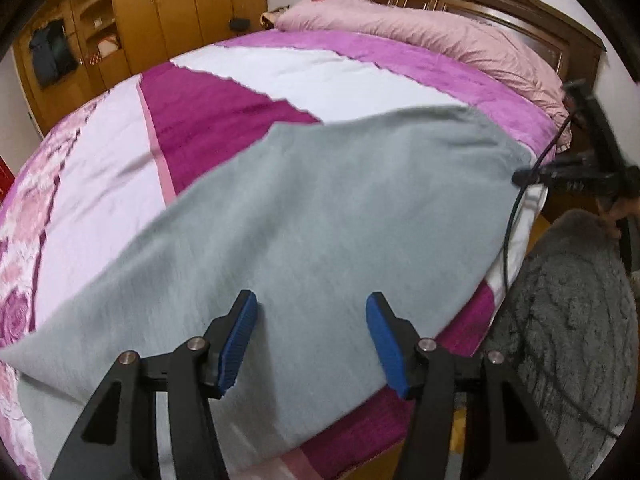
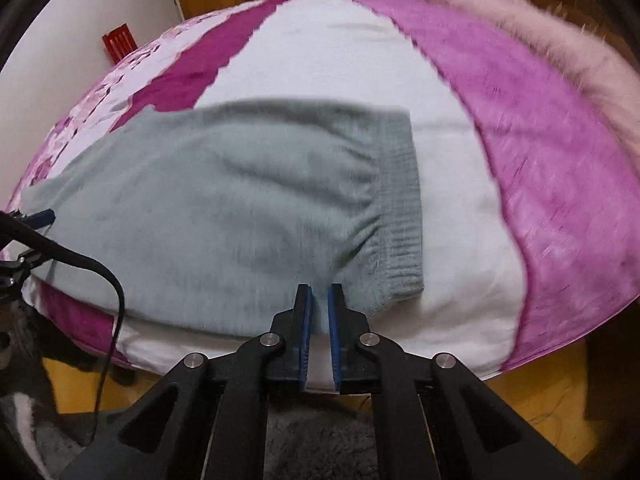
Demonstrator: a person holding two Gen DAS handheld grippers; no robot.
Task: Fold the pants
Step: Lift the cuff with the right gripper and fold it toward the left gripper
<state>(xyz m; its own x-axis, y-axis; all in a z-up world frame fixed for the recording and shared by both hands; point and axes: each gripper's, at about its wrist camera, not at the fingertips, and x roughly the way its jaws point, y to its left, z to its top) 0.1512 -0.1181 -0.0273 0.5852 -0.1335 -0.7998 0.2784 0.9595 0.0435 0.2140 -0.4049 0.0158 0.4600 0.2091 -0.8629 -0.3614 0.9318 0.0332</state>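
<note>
1. Bedroom setup: big bed (image 1: 248,76) with a pink, magenta and white patchwork cover, a fluffy pink pillow (image 1: 420,28) by the dark headboard at the upper right of the left wrist view, and a wooden wardrobe (image 1: 160,8) across the upper left.

2. Grey pants (image 1: 304,220) lie spread flat along the near edge of the bed. In the right wrist view the ribbed waistband (image 2: 400,208) sits right of centre, and the legs run off toward the lower left of the frame.

3. Left gripper (image 1: 312,340) hovers over the leg part with its jaws wide apart and nothing between the blue pads. Fabric shows under them, but I can't tell whether they touch it.

4. Right gripper (image 2: 318,328) is at the near hem just below the waistband, jaws narrowed almost together. A sliver of grey fabric seems to sit in the slot, so I'd guess it has pinched the edge, though the blur makes it hard to be sure.

5. What could go wrong, my take:
- That pinch looks shallow, so the fleece could slip out once lifted.
- The jaws might grab the bed cover along with the pants and drag it.
- With only one side held, lifting now would make a skewed fold.
- A black cable (image 2: 108,308) dangles at the lower left and could snag.
</note>
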